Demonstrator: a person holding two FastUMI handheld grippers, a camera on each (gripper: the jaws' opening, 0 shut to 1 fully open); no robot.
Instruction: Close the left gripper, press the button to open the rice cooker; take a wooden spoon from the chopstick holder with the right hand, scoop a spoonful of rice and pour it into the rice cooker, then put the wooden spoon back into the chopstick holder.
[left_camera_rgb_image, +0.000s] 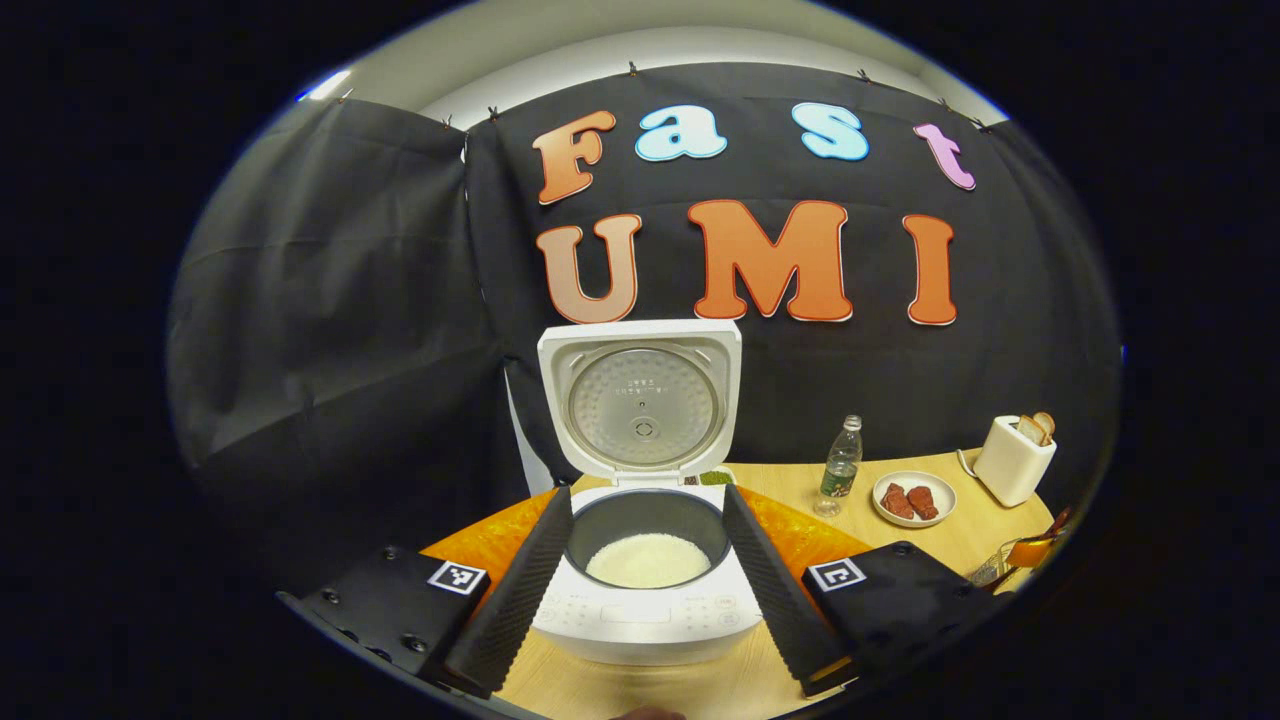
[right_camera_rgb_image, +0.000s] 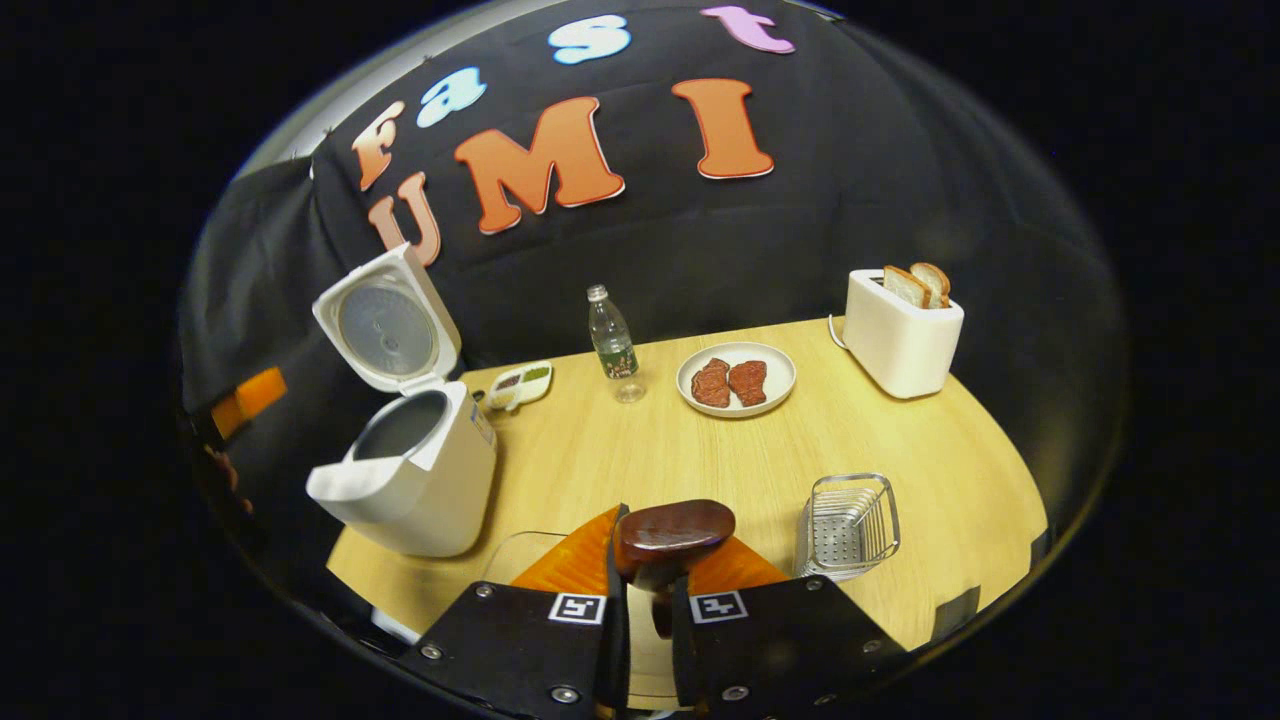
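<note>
Black cloth is hanging behind a pale wooden tabletop (right_camera_rgb_image: 700, 440) with a rounded far edge. I am seeing the rice cooker (left_camera_rgb_image: 640, 590) sitting at the tabletop's left edge, its lid (left_camera_rgb_image: 640, 400) standing upright and open, white rice (left_camera_rgb_image: 648, 560) lying in the bottom of the dark inner pot. My left gripper (left_camera_rgb_image: 645, 585) is hovering in front of the cooker with its fingers (left_camera_rgb_image: 520, 590) spread wide, one on either side of the pot, pressing on nothing.

My right gripper (right_camera_rgb_image: 640, 620) is holding the wooden spoon (right_camera_rgb_image: 672, 535): the fingers are drawn narrow and clamping the handle, and the dark brown bowl of the spoon is sticking out just past the fingertips, above the near edge of the tabletop. I cannot tell whether any rice is lying in the spoon. A wire chopstick holder (right_camera_rgb_image: 848, 525) is standing just beside the gripper toward the near right edge, apart from the spoon.

Toward the far edge, a plastic bottle (right_camera_rgb_image: 613, 345) is standing upright, a white plate (right_camera_rgb_image: 736, 380) carrying two reddish-brown pieces is sitting beside it, and a white toaster (right_camera_rgb_image: 900, 335) with two bread slices is occupying the far right corner. A small divided dish (right_camera_rgb_image: 520, 385) is lying just behind the cooker.
</note>
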